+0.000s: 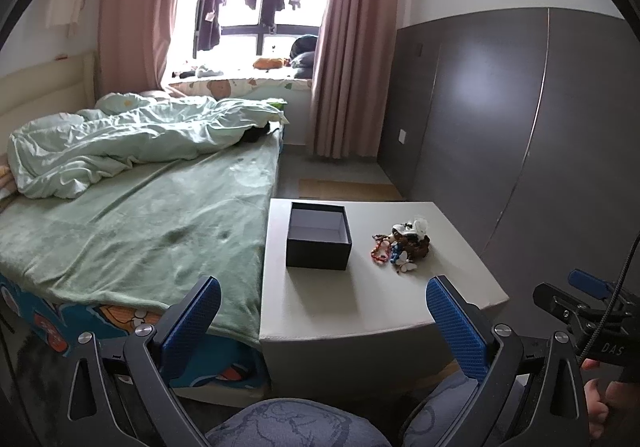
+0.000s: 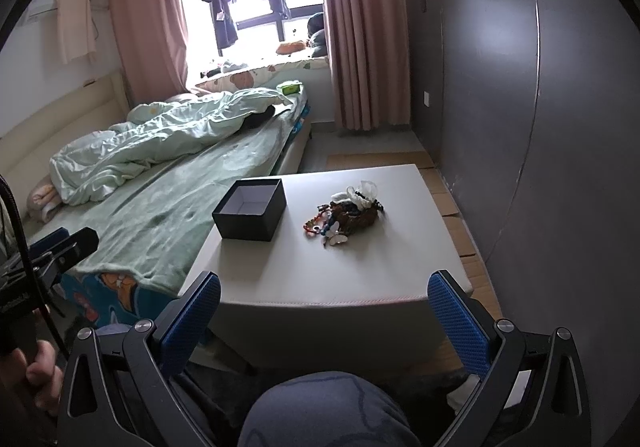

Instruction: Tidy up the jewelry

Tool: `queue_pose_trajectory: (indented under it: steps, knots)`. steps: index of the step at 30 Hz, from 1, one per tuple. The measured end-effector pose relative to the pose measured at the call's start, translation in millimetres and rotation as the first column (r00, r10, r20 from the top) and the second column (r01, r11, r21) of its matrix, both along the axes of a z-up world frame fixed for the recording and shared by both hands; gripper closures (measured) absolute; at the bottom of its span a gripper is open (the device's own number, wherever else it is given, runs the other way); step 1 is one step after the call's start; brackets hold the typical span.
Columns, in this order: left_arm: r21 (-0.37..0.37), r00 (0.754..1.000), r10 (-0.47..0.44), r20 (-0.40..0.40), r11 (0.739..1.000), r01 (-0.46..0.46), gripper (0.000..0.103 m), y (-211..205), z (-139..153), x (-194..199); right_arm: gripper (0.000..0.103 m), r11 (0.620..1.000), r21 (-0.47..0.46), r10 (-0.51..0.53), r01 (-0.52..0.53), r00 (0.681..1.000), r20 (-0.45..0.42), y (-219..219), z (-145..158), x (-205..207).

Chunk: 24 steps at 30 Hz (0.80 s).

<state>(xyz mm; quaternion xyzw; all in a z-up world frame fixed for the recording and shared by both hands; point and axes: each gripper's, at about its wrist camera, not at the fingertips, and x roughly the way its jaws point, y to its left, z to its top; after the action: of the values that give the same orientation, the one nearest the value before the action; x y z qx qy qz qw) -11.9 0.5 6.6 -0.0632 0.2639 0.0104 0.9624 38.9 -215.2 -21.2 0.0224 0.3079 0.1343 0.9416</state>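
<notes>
A pile of jewelry (image 1: 403, 244) with red beads, brown pieces and white butterfly shapes lies on a small white table (image 1: 360, 307). An open, empty dark box (image 1: 318, 236) stands to its left. In the right wrist view the pile (image 2: 347, 212) and the box (image 2: 250, 209) sit on the same table (image 2: 320, 279). My left gripper (image 1: 322, 311) is open and empty, held back from the table's near edge. My right gripper (image 2: 324, 307) is also open and empty, near the front edge. Each gripper shows at the other view's side.
A bed (image 1: 132, 223) with a green sheet and rumpled duvet stands left of the table. A grey wardrobe wall (image 1: 520, 127) runs along the right. Pink curtains (image 1: 352, 47) and a window lie beyond. My knees (image 2: 324, 411) are below the grippers.
</notes>
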Motion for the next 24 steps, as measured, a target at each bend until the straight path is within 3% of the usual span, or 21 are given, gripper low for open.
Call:
queue_pose_trajectory:
  steps: [24]
  knots:
    - [-0.003,1.000,-0.006,0.008,1.000,0.006,0.000,-10,4,-4,0.000,1.000,-0.002,-0.004,0.004,1.000,0.018,-3,8,-6]
